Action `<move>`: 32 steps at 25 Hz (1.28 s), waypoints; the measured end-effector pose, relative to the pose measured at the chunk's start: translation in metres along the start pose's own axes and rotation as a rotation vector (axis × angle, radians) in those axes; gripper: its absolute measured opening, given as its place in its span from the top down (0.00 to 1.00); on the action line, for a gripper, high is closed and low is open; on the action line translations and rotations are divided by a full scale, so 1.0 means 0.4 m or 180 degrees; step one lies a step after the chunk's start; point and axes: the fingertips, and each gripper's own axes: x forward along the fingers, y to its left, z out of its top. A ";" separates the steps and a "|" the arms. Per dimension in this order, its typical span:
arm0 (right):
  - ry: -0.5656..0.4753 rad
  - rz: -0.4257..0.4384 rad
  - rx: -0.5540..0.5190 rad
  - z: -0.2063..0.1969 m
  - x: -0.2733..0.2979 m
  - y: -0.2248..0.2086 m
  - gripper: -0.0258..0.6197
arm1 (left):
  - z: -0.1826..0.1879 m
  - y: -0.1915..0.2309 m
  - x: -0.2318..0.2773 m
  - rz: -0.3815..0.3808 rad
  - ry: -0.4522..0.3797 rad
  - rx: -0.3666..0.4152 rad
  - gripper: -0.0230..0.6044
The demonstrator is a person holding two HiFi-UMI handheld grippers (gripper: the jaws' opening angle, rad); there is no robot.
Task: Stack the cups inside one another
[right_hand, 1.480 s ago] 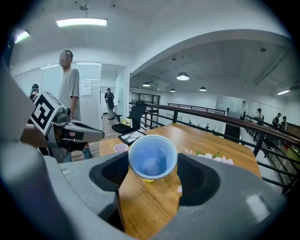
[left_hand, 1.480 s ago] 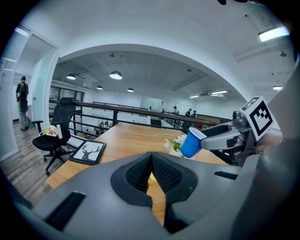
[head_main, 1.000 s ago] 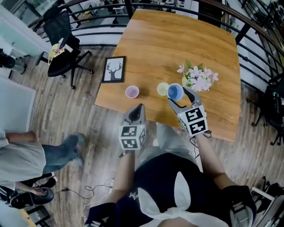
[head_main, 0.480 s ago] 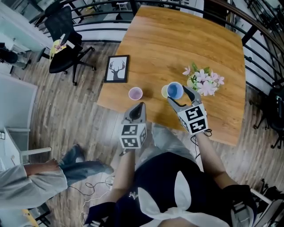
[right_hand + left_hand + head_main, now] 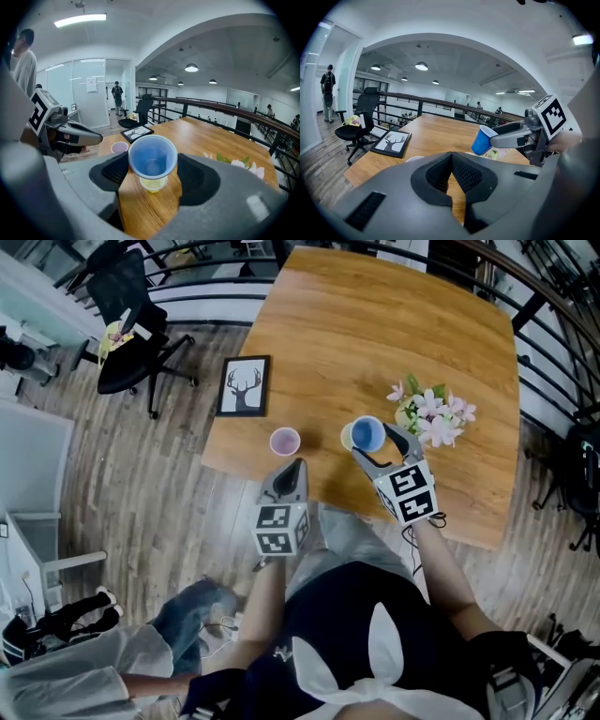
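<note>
Our right claw [image 5: 373, 440] is pinching the blue cup [image 5: 367, 434]. In the right gripper view the cup [image 5: 152, 157] sits squarely between the two dark pads with its rim against both and its open mouth turned toward the camera. From the left gripper view the same cup [image 5: 481, 139] hangs tilted in the air, clear of the table [image 5: 375, 334], though only one jaw of the right claw shows against it there.

Just beyond and below the claw's tips stands the yellow cup [image 5: 345, 434]. The blue cup covers most of it, so in the right gripper view we see only its lower rim [image 5: 153, 183]. We cannot tell whether the two cups touch.

Our left claw [image 5: 293, 470] has its jaws pressed together with nothing between them. In its own view the pads meet at the tip [image 5: 451, 157]. The purple cup [image 5: 284, 441] stands on the table just ahead of that tip. From the left gripper view the claw's own body hides nearly all of it, leaving a pale sliver of rim.

Further ahead of the left claw lies the deer picture [image 5: 242, 386]. The flowers [image 5: 431, 413] stand just beside the right claw's outer side. A person [image 5: 94, 681] is cut off at the lower left edge of the head view.
</note>
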 end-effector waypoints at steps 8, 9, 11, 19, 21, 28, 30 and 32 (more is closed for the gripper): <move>0.0135 0.0084 0.0045 -0.035 0.049 0.001 0.46 | 0.006 0.017 0.027 -0.0013 0.0031 -0.0015 0.94; 0.0162 0.0090 0.0045 -0.041 0.057 -0.001 0.46 | 0.009 0.018 0.030 -0.0016 0.0041 -0.0029 0.94; 0.0221 0.0101 0.0031 -0.055 0.071 -0.003 0.46 | 0.012 0.022 0.036 -0.0018 0.0063 -0.0038 0.94; 0.0381 0.0178 0.0043 -0.101 0.114 -0.003 0.46 | 0.019 0.040 0.059 -0.0019 0.0051 -0.0024 0.94; 0.0404 0.0195 0.0044 -0.109 0.124 -0.002 0.46 | 0.018 0.044 0.061 -0.0014 0.0064 -0.0037 0.94; 0.0512 0.0238 0.0091 -0.145 0.149 0.000 0.46 | 0.011 0.052 0.063 -0.0015 0.0134 -0.0066 0.94; 0.0532 0.0243 0.0100 -0.154 0.153 -0.003 0.45 | 0.009 0.053 0.063 -0.0010 0.0153 -0.0079 0.94; 0.0542 0.0243 0.0100 -0.159 0.153 -0.004 0.45 | 0.008 0.055 0.062 0.0002 0.0168 -0.0086 0.94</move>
